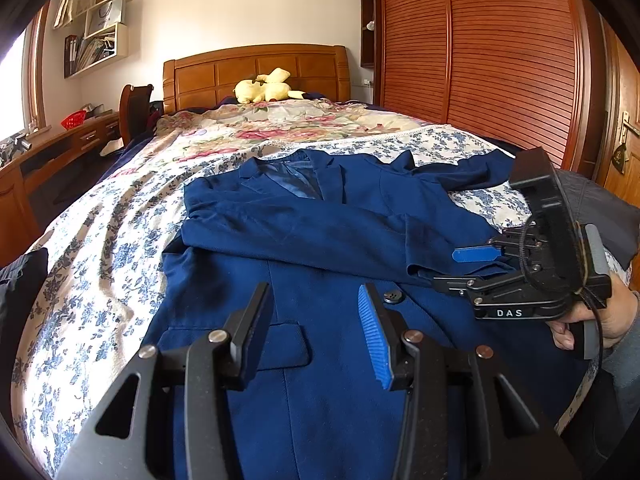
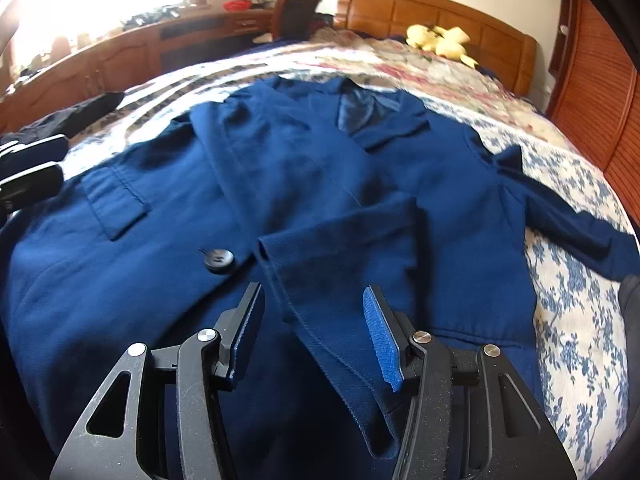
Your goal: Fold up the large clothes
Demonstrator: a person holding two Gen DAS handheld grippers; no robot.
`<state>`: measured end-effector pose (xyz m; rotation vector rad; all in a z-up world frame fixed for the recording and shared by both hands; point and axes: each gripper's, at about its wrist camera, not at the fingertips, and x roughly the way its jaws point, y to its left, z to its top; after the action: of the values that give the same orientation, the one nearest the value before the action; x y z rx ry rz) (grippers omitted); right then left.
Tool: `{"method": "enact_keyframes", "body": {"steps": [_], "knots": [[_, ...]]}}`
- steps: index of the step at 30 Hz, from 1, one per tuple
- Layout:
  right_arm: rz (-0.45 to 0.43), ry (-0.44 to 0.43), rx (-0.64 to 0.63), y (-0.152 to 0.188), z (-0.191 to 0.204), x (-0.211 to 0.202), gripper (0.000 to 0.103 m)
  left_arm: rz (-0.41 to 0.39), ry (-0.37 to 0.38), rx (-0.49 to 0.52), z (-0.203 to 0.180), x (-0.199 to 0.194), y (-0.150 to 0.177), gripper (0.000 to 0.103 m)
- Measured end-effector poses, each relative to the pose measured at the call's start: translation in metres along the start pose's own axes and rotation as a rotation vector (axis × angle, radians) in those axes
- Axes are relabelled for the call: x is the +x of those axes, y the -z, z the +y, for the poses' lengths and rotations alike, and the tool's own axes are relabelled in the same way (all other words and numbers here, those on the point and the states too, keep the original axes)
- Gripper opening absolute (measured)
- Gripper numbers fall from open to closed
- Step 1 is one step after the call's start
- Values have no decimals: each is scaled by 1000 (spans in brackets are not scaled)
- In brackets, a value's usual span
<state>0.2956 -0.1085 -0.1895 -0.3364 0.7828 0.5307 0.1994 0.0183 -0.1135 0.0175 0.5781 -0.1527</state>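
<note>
Blue suit jacket point(image 1: 320, 240) lies front-up on the bed point(image 1: 100, 240), collar toward the headboard at 12 o'clock, hem toward me at 6. One sleeve point(image 2: 340, 248) is already laid across the chest, its cuff ending near the front button point(image 2: 218, 260); the other sleeve point(image 2: 568, 216) trails off toward 3 o'clock onto the floral bedspread. My right hand-held gripper point(image 2: 316, 332) hovers over the folded cuff, jaws parted at a middling width, with the cuff edge lying below and between them but no pad pressing on it, so nothing is held. My left hand-held gripper point(image 1: 316, 328) sits above the lower front near the pocket flap point(image 1: 280, 344), also half-open and empty. Judgement: the step in hand is settling this sleeve flat before going after the loose one. To do it well I should lift away from the cuff without dragging it, then reach toward 3 o'clock, pinch the trailing sleeve near its end, and bring it across level so it lands smooth over the first. The cloth looks soft and may rumple if pulled sideways.
</note>
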Motion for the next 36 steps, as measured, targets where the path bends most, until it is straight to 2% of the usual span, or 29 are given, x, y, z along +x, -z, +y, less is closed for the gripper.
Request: {"method": "enact_keyframes", "body": {"steps": [2,3,4,5,7,14,18,21,22,29,36], "knots": [[7,-2,9,0,-4,1,39,2,1,3,-1,1,0,43],[10,-3,8,1,-4,2,31,4,1,4,-1,1,1,43],[10,0,6,2,-5,1,19,4,2,4,-1,2,1,43],[7,5,4,1,-6,0,11,3,3,5,-1,2,0,43],[-20,13,19,2,-9,-6,5,4,4,7,-2,2,0,43],[-101,86,133,5,-46,-34,4,0,9,9,-3,2,0,43],[-147,184,189,10,-66,-54,4,-3,13,9,-5,2,0,43],[-167,218,219,14,-78,-66,22,-4,17,10,-7,2,-1,43],[-172,214,226,15,-80,-67,26,-4,18,11,-7,2,-1,43],[-165,145,198,19,-73,-61,33,-2,28,23,-14,5,-2,43],[-42,92,212,28,-74,-18,34,1,35,42,-21,6,-1,43]]}}
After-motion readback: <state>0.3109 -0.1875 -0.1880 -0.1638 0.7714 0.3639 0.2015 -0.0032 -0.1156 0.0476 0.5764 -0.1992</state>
